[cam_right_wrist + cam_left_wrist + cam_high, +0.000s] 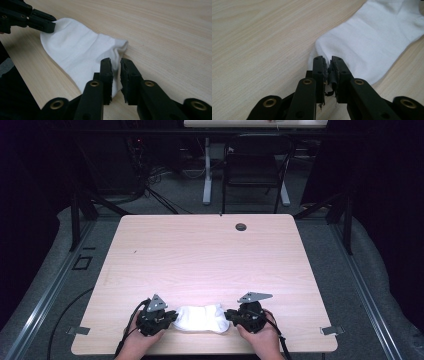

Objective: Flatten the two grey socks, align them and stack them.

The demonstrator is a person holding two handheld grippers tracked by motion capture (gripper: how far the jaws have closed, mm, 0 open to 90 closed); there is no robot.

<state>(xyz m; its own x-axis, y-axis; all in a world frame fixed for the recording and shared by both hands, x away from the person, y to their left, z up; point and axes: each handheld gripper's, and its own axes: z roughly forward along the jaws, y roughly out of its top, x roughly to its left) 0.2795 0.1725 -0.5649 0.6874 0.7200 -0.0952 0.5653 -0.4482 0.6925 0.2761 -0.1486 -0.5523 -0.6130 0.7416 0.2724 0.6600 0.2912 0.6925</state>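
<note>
The left hand-held gripper (169,316) sits at the left end of a white sock (201,318), and we find its jaws only slightly parted, with a narrow gap between the pads and no fabric visibly pinched between them in the left gripper view (328,64); the sock (372,42) there begins just beyond the tips. The right hand-held gripper (231,315) stands at the opposite end, its jaws likewise a little apart (116,65), with the edge of the sock (82,57) lying under and just ahead of them; we cannot confirm that either pad presses on cloth. We judge both to be open, holding nothing. The sock lies flat, apparently folded, on the counter (210,255), near the edge closest to the person and between the two hands. We note the following risks. First, the gaps are narrow: if either gripper closes where it now stands, it may catch only a top layer or a thin lip of fabric, and a lift would then unfold the sock or let it slip free. Second, the left gripper's tips appear to stand short of the fabric, so a closure without advancing would likely grasp nothing. Third, should one side take hold and the other miss, a pull would drag the sock sideways and spoil its shape. Fourth, the sock rests near the counter's near edge, so a careless tug toward the person could pull it off the counter. A loose strip at the left gripper's pad may also weaken its grip.
</note>
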